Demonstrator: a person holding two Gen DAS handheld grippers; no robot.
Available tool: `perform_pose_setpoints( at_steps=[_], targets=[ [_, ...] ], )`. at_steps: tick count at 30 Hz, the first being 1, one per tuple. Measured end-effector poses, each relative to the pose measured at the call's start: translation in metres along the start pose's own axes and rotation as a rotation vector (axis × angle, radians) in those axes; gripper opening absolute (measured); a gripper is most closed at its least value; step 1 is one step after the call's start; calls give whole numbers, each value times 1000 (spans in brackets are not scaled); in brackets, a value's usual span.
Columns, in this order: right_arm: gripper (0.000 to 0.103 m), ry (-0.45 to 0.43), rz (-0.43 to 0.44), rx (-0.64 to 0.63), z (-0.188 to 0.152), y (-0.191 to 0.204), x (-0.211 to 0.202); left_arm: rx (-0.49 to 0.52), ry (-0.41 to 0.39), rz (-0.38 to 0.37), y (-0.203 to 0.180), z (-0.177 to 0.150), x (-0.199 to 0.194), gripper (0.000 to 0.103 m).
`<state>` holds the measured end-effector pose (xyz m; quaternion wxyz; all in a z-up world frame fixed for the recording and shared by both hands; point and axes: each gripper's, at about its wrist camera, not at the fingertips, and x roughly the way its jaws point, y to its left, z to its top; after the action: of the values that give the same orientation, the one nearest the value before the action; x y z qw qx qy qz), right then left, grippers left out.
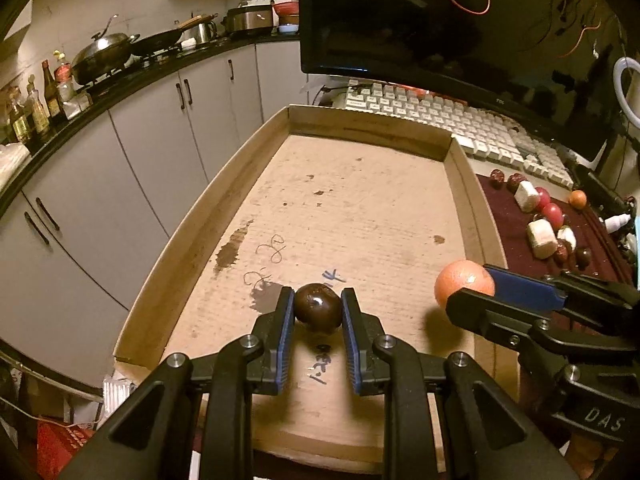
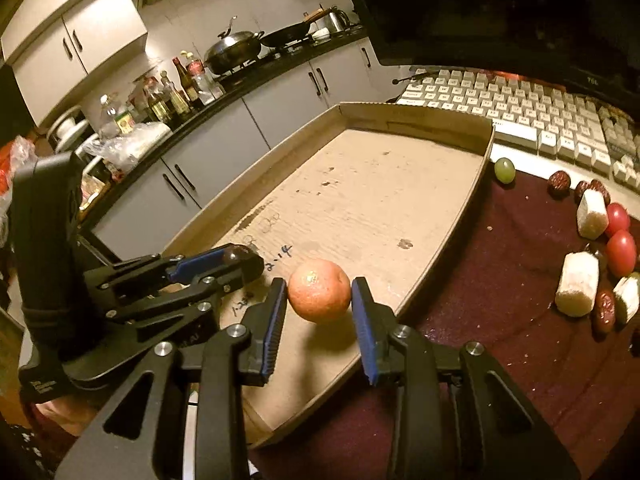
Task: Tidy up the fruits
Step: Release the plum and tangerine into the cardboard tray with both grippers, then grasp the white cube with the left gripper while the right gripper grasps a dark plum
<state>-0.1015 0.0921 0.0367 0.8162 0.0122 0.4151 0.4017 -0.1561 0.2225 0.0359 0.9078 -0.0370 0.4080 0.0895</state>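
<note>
Placement step under way: our left gripper pinches a dark round fruit over the cardboard tray; our right gripper pinches an orange over the tray's near edge. Next, we judge, both need lowering, then releasing well apart.

Dim kitchen: grey cabinets under black counter.
</note>
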Motion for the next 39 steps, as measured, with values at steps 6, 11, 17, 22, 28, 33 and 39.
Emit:
perform_pose_setpoints(
  at_steps=[6,11,17,22,28,33,39],
  targets=[
    [38,-9,-92,-71,0,6,0,7,-14,57,-6,-1,-2,35],
    [47,-34,-148,-118,0,13,-9,-26,-80,144,-3,1,-13,64],
    [62,-165,-173,-131,2,7,-52,19,-158,162,-27,8,-33,81],
    [77,-253,-301,-159,1,-7,-91,88,-174,102,-62,17,-44,84],
    [90,-233,-505,-181,-7,-47,-135,199,-168,42,-120,25,-44,102],
    [90,-174,-624,-152,-20,-96,-153,264,-115,-5,-154,25,-19,102],
    [71,-60,-578,-59,-34,-140,-142,283,-70,-46,-173,31,2,85]
  ],
)
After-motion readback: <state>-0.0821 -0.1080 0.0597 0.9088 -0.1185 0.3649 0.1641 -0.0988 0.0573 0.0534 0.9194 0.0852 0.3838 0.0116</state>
